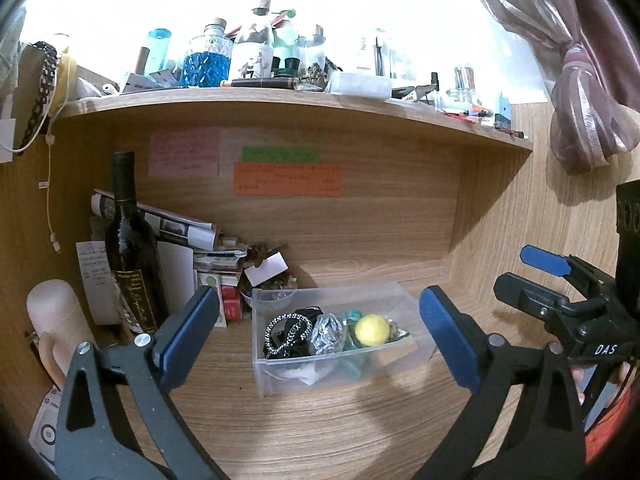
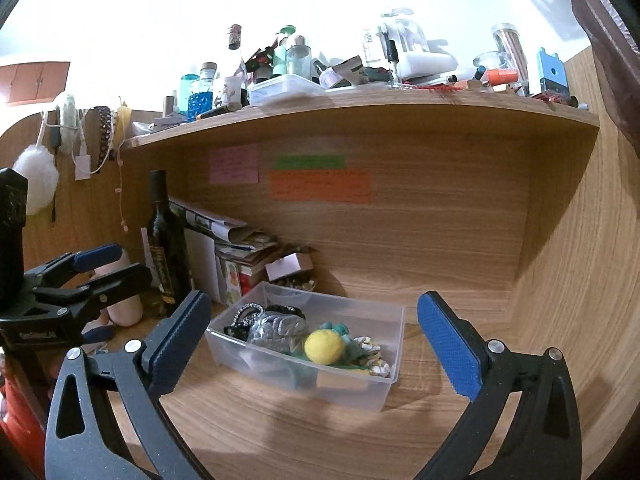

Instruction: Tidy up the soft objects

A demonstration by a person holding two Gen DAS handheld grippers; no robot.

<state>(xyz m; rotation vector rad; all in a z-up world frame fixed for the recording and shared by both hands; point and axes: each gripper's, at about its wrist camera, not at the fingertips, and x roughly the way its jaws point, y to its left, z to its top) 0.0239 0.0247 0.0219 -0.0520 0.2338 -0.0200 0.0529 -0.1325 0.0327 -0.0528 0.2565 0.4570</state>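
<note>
A clear plastic box [image 1: 416,320] stands on the wooden desk and also shows in the right wrist view [image 2: 394,344]. In it lie a yellow pom-pom ball [image 1: 372,330] [image 2: 324,346], black-and-white braided bands [image 1: 288,330] [image 2: 244,316], a silvery scrunchie [image 1: 328,332] [image 2: 280,328], teal pieces [image 1: 353,316] [image 2: 340,328] and a white-gold scrunchie [image 2: 374,354]. My left gripper [image 1: 316,336] is open and empty, just short of the box. My right gripper [image 2: 314,340] is open and empty, also facing the box. Each gripper shows in the other's view: the right one [image 1: 532,272] and the left one [image 2: 116,264].
A dark wine bottle [image 1: 130,248] [image 2: 164,240], a pale tumbler [image 1: 56,320], and stacked papers and small boxes [image 1: 208,256] [image 2: 240,248] stand at the back left. A cluttered shelf [image 1: 280,98] [image 2: 360,108] hangs above. A wooden side wall [image 2: 580,260] closes the right.
</note>
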